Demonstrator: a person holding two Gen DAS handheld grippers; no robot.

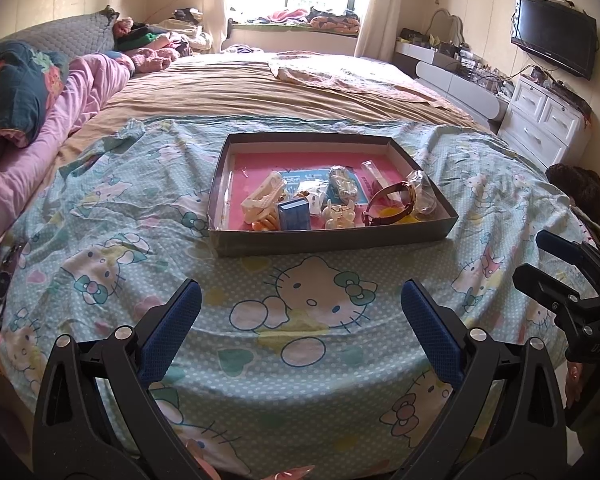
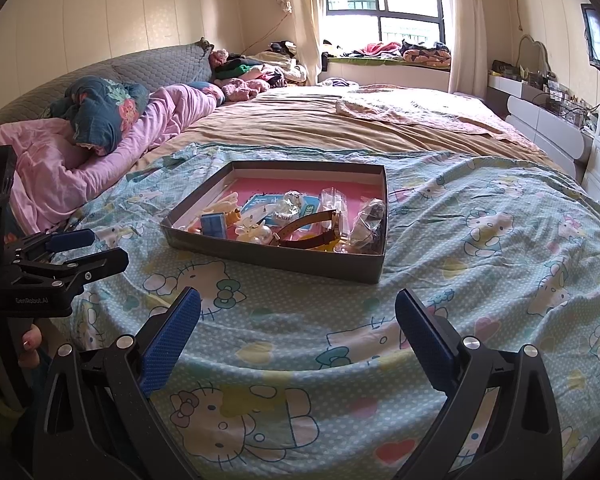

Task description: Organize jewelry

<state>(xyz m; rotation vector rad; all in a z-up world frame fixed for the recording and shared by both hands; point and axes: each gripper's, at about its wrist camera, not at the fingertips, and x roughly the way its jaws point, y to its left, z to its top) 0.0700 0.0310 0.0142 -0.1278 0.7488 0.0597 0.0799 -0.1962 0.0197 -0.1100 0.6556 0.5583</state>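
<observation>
A grey cardboard tray (image 1: 332, 238) with a pink floor sits on the Hello Kitty sheet; it also shows in the right wrist view (image 2: 268, 258). It holds a brown-strap watch (image 1: 392, 202) (image 2: 312, 232), a cream hair claw (image 1: 264, 198), a small blue box (image 1: 294, 214) (image 2: 213, 225), a clear hair clip (image 1: 339, 216) and several small plastic bags (image 1: 422, 192). My left gripper (image 1: 300, 294) is open and empty, short of the tray. My right gripper (image 2: 298, 300) is open and empty, also short of the tray. Each gripper shows at the other view's edge.
The Hello Kitty sheet (image 1: 308, 344) covers the near part of a large bed with a tan cover (image 1: 260, 92). Pink bedding and pillows (image 1: 60, 92) lie at the left. White drawers (image 1: 540, 120) and a wall TV (image 1: 554, 40) stand at the right.
</observation>
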